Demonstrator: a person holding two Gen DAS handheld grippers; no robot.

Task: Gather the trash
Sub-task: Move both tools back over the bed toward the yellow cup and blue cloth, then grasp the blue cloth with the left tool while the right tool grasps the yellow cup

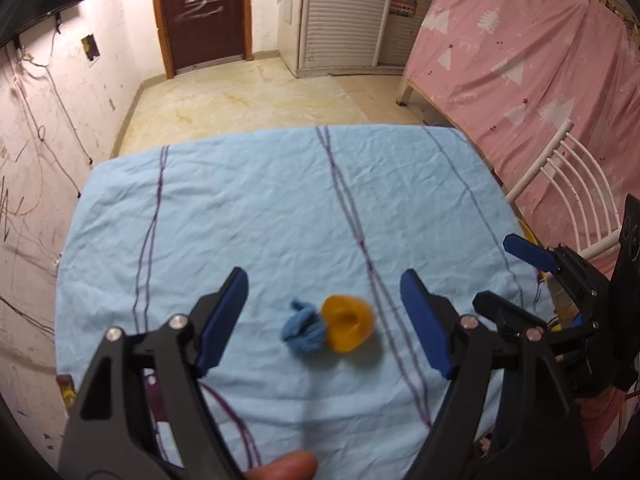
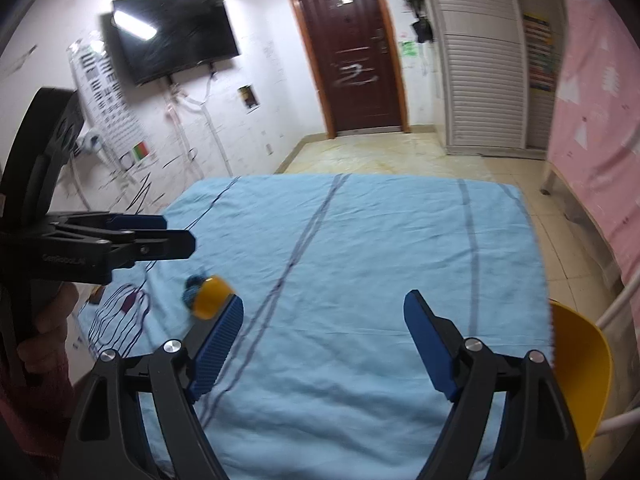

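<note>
Left hand-held gripper (image 1: 324, 320) spread wide, hovering over the blue wad (image 1: 303, 330) and orange cup (image 1: 348, 328), touching on the surface (image 1: 240, 220) at twelve o'clock. Next: drop, pinch. Right hand-held gripper (image 2: 324, 344) spread, empty.

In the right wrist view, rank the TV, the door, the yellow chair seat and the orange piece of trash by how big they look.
1. Door and TV: look alike in area, so not ranked.
2. Yellow chair seat: partly hidden, and near the camera.
3. Orange piece of trash: smallest.
</note>
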